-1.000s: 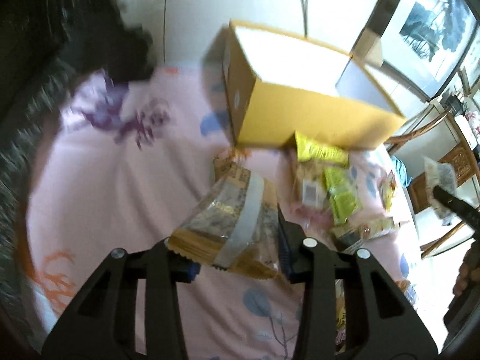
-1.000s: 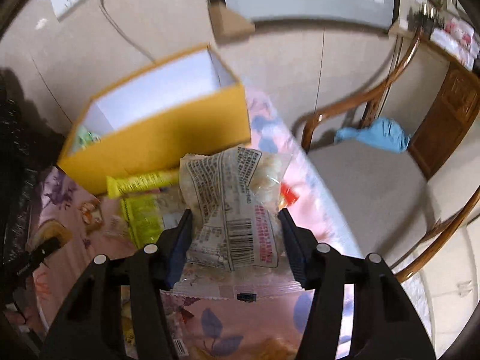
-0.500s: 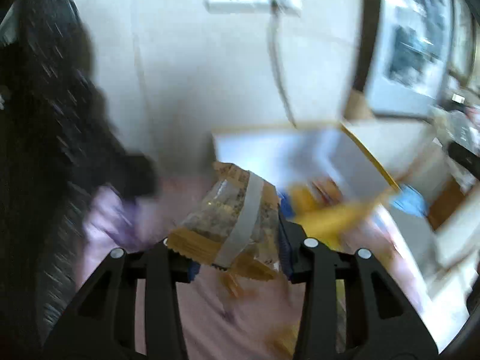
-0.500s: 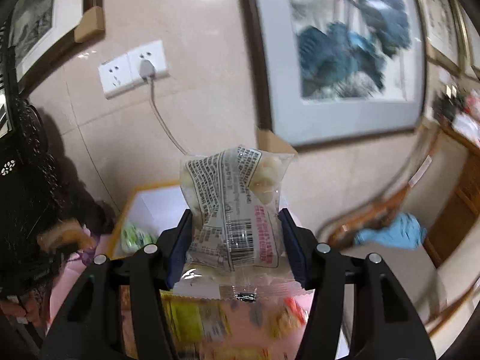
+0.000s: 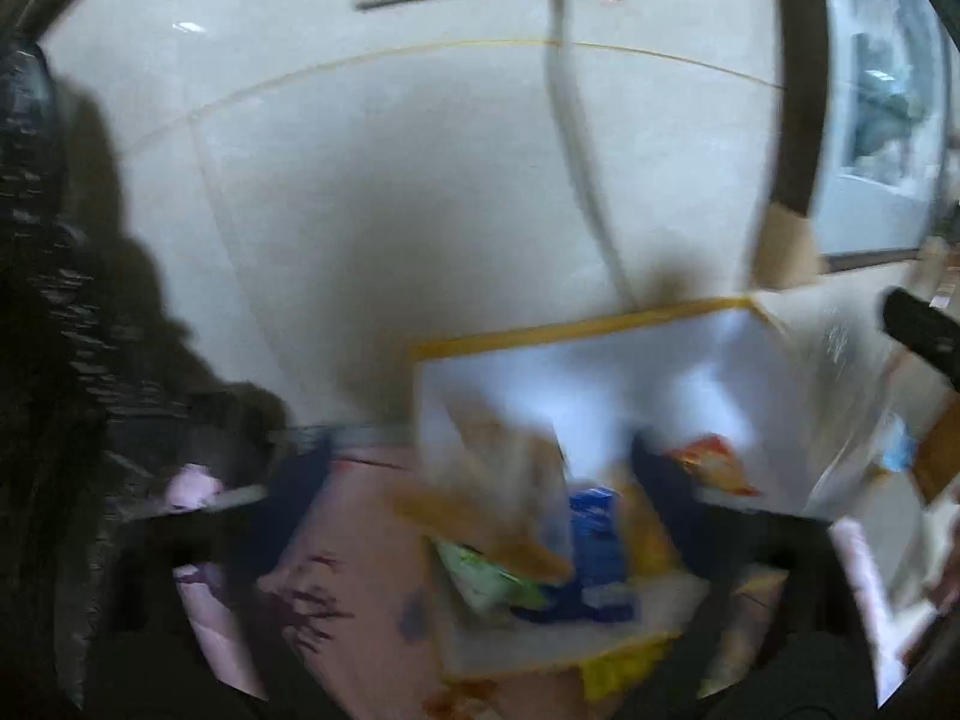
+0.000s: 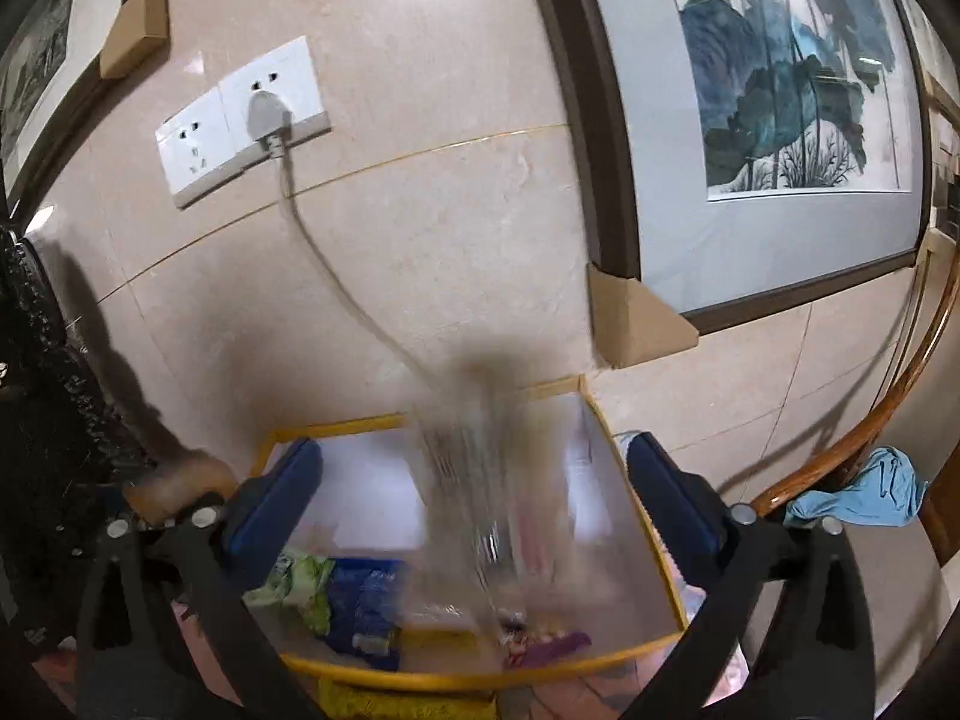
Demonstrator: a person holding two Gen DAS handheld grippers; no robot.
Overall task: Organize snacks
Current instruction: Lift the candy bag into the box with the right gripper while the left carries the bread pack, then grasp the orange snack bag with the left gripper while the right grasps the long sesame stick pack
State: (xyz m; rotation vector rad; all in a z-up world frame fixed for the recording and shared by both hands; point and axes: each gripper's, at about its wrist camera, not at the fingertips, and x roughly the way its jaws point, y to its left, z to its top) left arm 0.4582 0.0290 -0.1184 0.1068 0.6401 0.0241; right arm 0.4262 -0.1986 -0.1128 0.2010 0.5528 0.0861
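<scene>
The yellow box (image 6: 660, 546) with a white inside stands against the wall; it also shows in the left wrist view (image 5: 540, 333). My right gripper (image 6: 468, 510) is open above it, and the clear snack bag (image 6: 480, 480) is a blur falling between the fingers into the box. My left gripper (image 5: 480, 480) is open over the box, and the brown snack bag (image 5: 498, 504) is a blur dropping from it. Green (image 6: 300, 588) and blue (image 6: 360, 600) packets lie inside the box.
The box sits on a pink floral cloth (image 5: 336, 588). A wall socket with a plugged cable (image 6: 264, 114) is above it. A framed painting (image 6: 780, 90) hangs at the right. A wooden chair with a blue cloth (image 6: 864, 492) stands at the right.
Both grippers rose over the box and opened. The brown bag left my left gripper and the clear bag left my right gripper; both are falling into the box.
</scene>
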